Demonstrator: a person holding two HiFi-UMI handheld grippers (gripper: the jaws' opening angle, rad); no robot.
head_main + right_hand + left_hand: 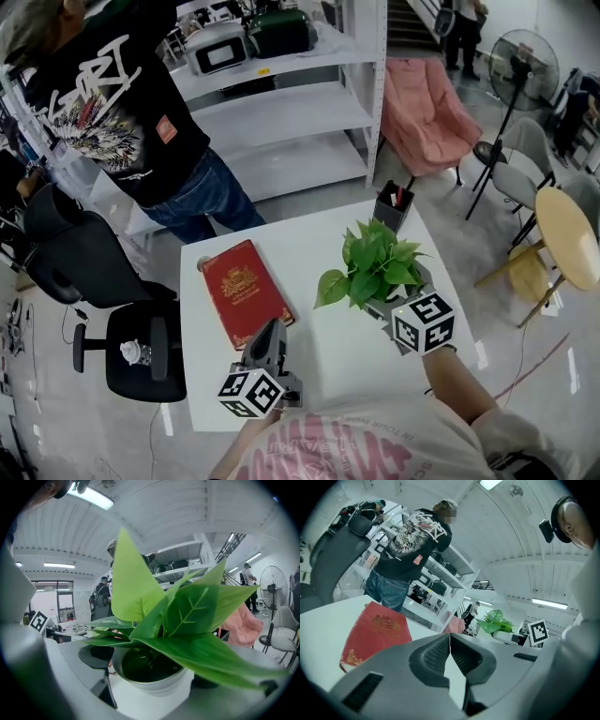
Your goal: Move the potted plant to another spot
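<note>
A white metal shelf unit (281, 112) with flat, bare boards rises behind the square white table (300, 234), whose top is smooth and matte. A person (122, 103) in a black printed T-shirt and blue jeans stands at the shelf. A padded pink chair (427, 117) stands off the table's far right corner, and a black swivel chair (141, 347) is at its left edge.

On the left half of the table lies a flat red book (244, 291), its cover stamped with gold ornament.

The potted plant (373, 267) is on the right half of the table, well apart from the book. It has broad, pointed, glossy green leaves with pale veins, in a round, pale, smooth pot.

The right gripper (394, 309) has its grey jaws spread wide, with their dark pads against either side of the pot.

The left gripper (272, 328) is near the book's near corner. Its ribbed pads meet at the tips and grip nothing.

A black square pen cup (394, 208) sits at the table's far edge.
</note>
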